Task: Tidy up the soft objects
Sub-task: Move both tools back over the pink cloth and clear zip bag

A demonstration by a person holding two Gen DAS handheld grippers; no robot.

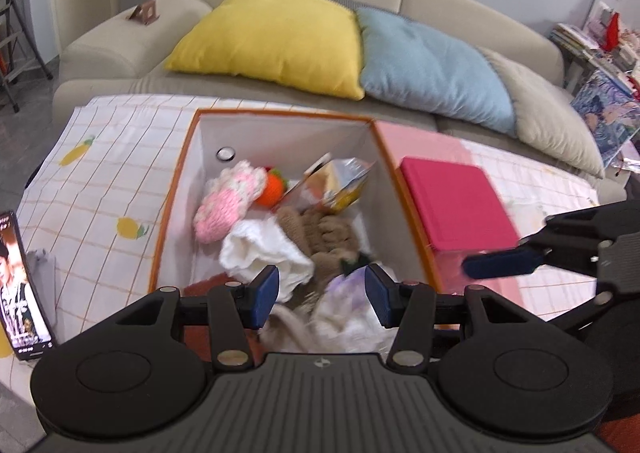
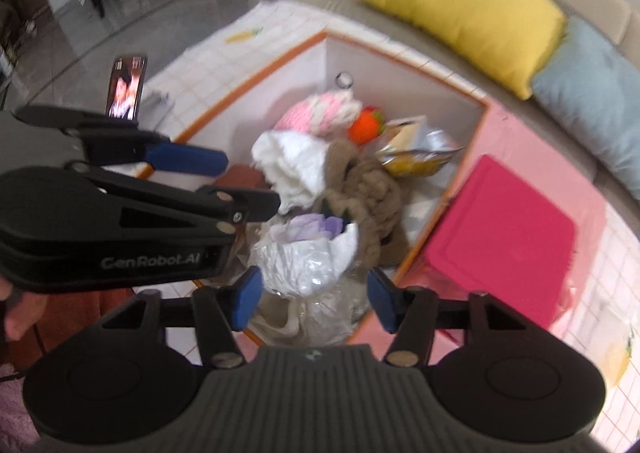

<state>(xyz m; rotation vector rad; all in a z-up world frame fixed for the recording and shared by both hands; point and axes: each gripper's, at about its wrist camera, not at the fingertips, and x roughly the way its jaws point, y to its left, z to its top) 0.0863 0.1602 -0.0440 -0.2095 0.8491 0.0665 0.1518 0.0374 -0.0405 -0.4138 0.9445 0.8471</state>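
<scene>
An open white storage box with an orange rim (image 1: 176,189) (image 2: 476,141) holds soft things: a pink and white knitted toy (image 1: 230,203) (image 2: 316,111), an orange knitted fruit (image 1: 272,185) (image 2: 366,127), a white cloth (image 1: 260,249) (image 2: 290,165), a brown knit (image 1: 320,233) (image 2: 372,189), a snack bag (image 1: 344,183) (image 2: 420,157) and a white and purple bundle (image 1: 348,305) (image 2: 308,249). My left gripper (image 1: 322,295) (image 2: 236,189) is open above the bundle at the box's near end. My right gripper (image 2: 314,303) is open just above the same bundle; one of its fingers (image 1: 500,265) reaches in from the right.
The box stands on a table with a checked cloth (image 1: 100,173). A magenta box (image 1: 456,201) (image 2: 504,237) sits on a pink part to its right. A phone (image 1: 20,285) (image 2: 126,87) stands at the left. A sofa behind carries a yellow cushion (image 1: 276,37) and a blue cushion (image 1: 432,65).
</scene>
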